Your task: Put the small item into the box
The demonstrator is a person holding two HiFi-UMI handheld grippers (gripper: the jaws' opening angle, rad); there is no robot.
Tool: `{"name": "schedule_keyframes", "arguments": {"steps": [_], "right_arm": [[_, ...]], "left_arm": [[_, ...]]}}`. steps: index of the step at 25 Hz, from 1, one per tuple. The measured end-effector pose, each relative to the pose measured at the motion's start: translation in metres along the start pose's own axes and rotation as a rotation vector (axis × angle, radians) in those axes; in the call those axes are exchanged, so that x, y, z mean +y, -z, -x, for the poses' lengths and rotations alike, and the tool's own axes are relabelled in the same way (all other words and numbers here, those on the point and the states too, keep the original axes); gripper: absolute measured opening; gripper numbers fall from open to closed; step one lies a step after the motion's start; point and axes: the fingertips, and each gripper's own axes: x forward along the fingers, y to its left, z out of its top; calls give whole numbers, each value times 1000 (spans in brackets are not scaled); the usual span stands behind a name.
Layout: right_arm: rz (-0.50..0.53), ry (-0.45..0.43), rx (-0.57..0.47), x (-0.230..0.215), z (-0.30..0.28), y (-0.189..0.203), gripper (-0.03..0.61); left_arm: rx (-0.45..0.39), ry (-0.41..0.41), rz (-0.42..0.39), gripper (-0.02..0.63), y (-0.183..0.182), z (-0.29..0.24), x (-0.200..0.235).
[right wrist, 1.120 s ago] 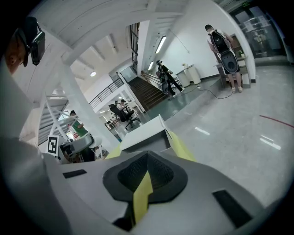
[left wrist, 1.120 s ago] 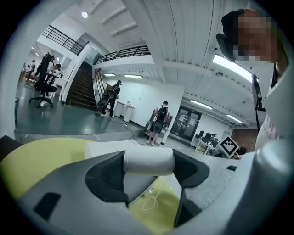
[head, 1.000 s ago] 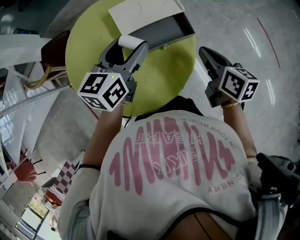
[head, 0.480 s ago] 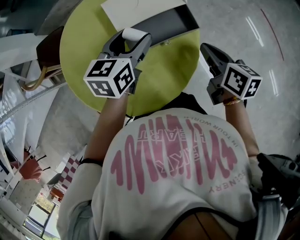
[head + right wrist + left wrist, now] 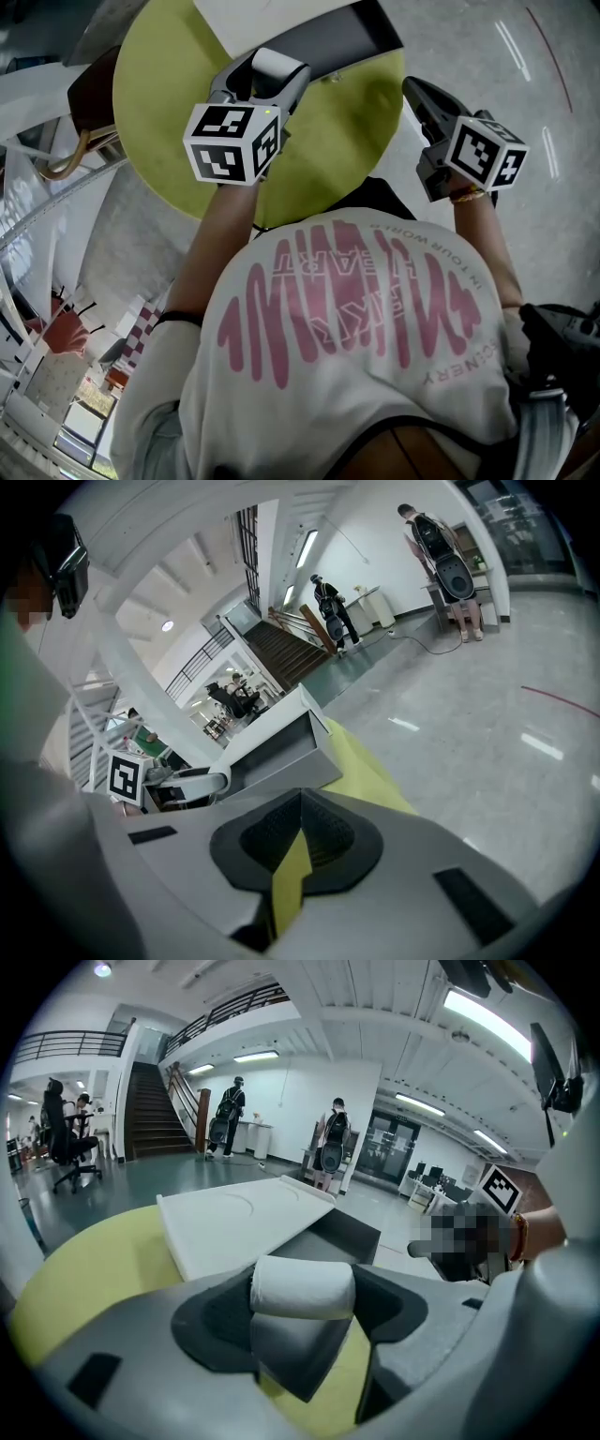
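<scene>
- Between the jaws of the left gripper (image 5: 269, 73) sits the small item (image 5: 274, 64): a short white cylinder with a smooth, matt, soft-looking surface and rounded ends
- Left gripper view: the small item (image 5: 302, 1286) lies crosswise, one end against each jaw, at the far tips of the left gripper (image 5: 302, 1299); the jaws are closed on it and it hangs above the table, touching nothing else
- Head view: the held item is over the round yellow-green table (image 5: 169, 94), just on the near side of the box (image 5: 349, 36) and not inside it
- Box: a dark grey tray, open at the top, with a flat white lid (image 5: 239, 1218) lying to its left; in the left gripper view the box (image 5: 339, 1232) is directly beyond the item
- Right gripper (image 5: 413, 87): held well apart from the item, off the right edge of the table and over the pale grey floor (image 5: 487, 56), its tips pointing toward the far side
- Right gripper view: the jaws of the right gripper (image 5: 298, 829) are brought together with nothing gripped; only a thin strip of yellow table shows through the slit, and the box (image 5: 281, 747) lies beyond to the left
- Near foreground, head view: the person's white shirt (image 5: 347, 319) with pink print
</scene>
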Motion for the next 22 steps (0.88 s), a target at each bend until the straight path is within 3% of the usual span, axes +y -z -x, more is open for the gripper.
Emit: {"name": "schedule_keyframes", "arguments": {"steps": [9, 22], "right_arm": [[-9, -9, 7, -2, -4, 3, 6], [-8, -10, 11, -2, -4, 3, 6]], "left_arm": [[64, 1, -124, 307, 12, -7, -4], [53, -4, -115, 307, 11, -3, -5]]}}
